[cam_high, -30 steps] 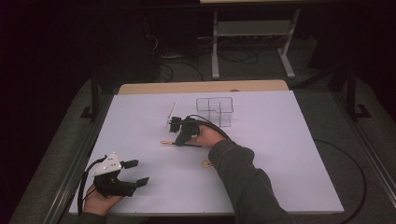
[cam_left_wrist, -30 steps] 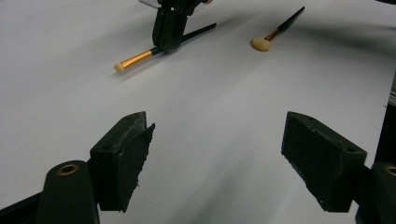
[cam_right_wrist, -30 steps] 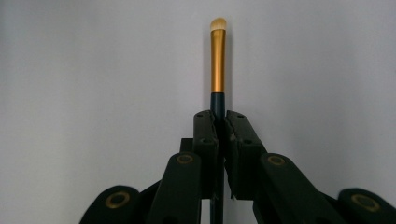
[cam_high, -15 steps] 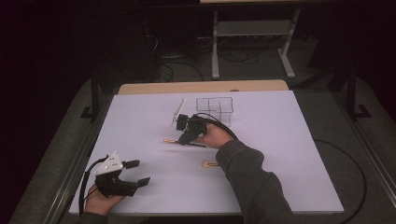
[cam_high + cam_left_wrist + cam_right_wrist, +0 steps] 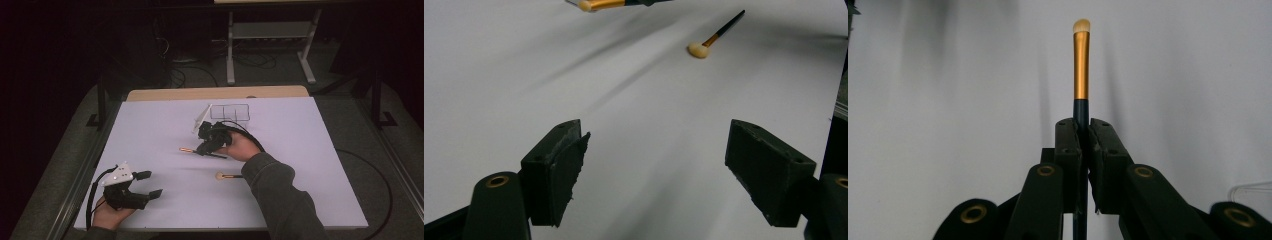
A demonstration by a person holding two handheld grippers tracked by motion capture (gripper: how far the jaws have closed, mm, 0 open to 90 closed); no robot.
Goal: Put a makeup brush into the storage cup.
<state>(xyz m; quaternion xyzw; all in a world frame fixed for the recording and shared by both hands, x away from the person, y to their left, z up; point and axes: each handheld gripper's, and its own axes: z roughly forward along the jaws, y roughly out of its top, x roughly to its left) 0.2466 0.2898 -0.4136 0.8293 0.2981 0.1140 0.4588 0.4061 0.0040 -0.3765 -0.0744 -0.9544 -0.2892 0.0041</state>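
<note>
High view: right gripper [image 5: 202, 148], clamped on a gold brush [image 5: 1080, 65], has lifted toward the clear organizer [image 5: 229, 112]; likely stowing next. Left gripper [image 5: 148, 183] waits, jaws spread, empty.

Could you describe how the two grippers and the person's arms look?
Both grippers, left gripper and right gripper, are black with blocky jaws and brass-coloured rivets. Each carries a grey three-cornered plate and trails a black cable. The right arm wears a dark grey sleeve.

left gripper [image 5: 150, 184] jaws apart, right gripper [image 5: 202, 148] seemingly clamped
</note>
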